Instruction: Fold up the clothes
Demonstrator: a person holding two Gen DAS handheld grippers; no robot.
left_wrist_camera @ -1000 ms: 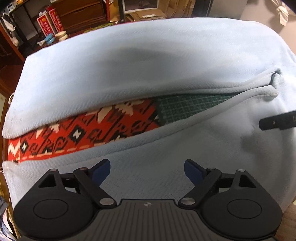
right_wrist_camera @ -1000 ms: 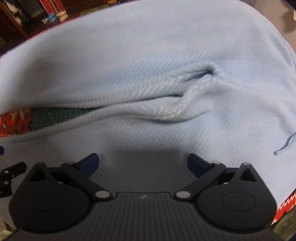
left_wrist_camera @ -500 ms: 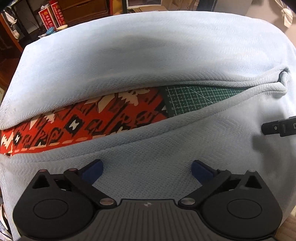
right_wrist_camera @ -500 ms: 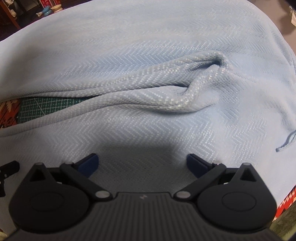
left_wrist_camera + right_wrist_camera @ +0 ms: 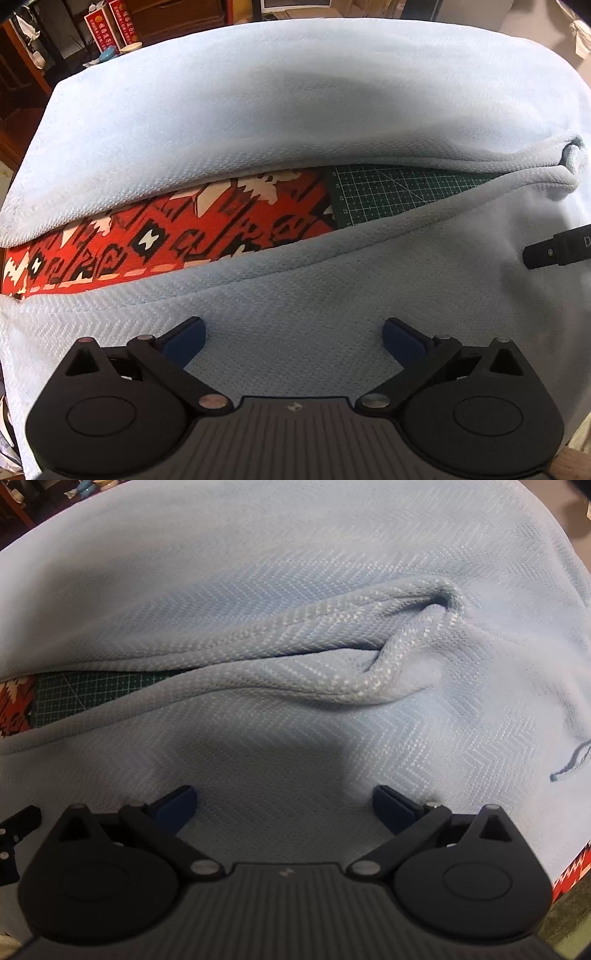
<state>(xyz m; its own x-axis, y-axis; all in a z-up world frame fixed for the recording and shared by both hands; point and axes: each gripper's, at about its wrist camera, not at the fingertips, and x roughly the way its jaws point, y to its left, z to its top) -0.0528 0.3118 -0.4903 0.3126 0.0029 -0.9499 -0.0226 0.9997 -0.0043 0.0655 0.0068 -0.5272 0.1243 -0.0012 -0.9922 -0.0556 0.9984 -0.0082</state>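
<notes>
Biggest risk here imo: both sets of tongs sit right down on a flat stretch of the pale blue garment (image 5: 295, 110), not at an edge. If the left tongs (image 5: 293, 334) pinch where they are, they'll likely grab only a pucker of the top layer, or two layers together, and the fold comes out lumpy. Their jaws have just been opening and now stand released, wide apart, nothing caught between them, only cloth underneath. The right tongs (image 5: 282, 803) are also spread and released over plain fabric, gripping nothing.

Second worry is the rolled hem (image 5: 332, 657) just beyond the right tongs. It's twisted into a little knot-like curl at its far right end, and a drag could tighten that twist rather than flatten it. There's also a loose thread (image 5: 569, 764) off to the hem's right that could snag.

The garment itself: soft, herringbone-weave knit, spread over the surface and covering nearly all of it. Along the hem there's a gap where two edges part, showing the green cutting mat (image 5: 399, 188) and, left of that, a red patterned cloth (image 5: 147, 236). Looks floppy and stretchy, so it probably won't hold a crease easily.
</notes>
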